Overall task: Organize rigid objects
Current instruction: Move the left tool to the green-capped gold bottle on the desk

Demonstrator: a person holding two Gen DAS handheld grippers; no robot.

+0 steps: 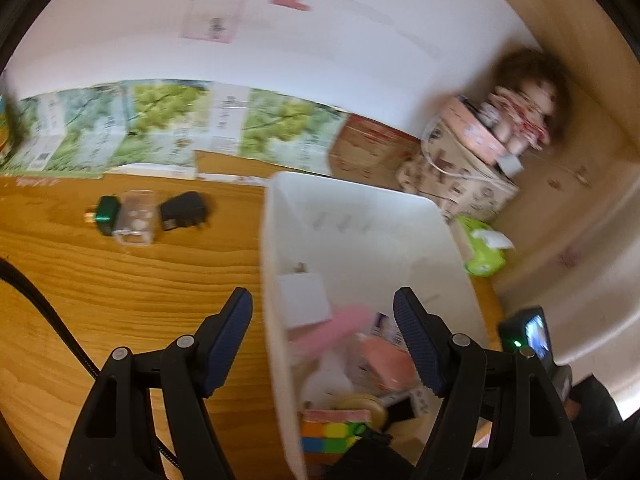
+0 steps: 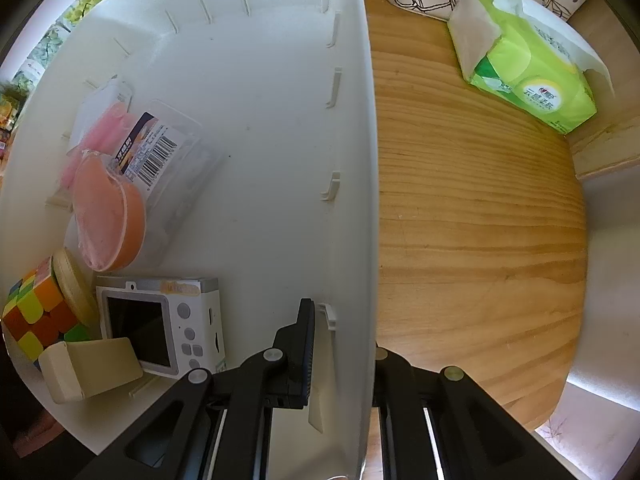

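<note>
A white plastic bin (image 1: 360, 220) stands on the wooden table (image 1: 120, 280). In the right wrist view it holds a colour cube (image 2: 36, 312), a white toy camera (image 2: 160, 320), an orange round box (image 2: 108, 216), a wooden block (image 2: 88, 368) and a barcoded clear case (image 2: 168, 148). Left of the bin lie a green plug-like item (image 1: 106, 214), a small clear box (image 1: 136, 216) and a black charger (image 1: 184, 210). My left gripper (image 1: 323, 296) is open and empty, straddling the bin's left wall from above. My right gripper (image 2: 344, 320) is shut on the bin's right wall (image 2: 352, 160), with one finger (image 2: 306, 344) inside.
A green tissue pack (image 2: 528, 68) lies on the table right of the bin. Printed cardboard boxes (image 1: 460, 176) with a doll (image 1: 524, 112) on top stand behind it. Green-leaf cartons (image 1: 160, 120) line the back wall. A black strap (image 1: 48, 312) crosses the table's left side.
</note>
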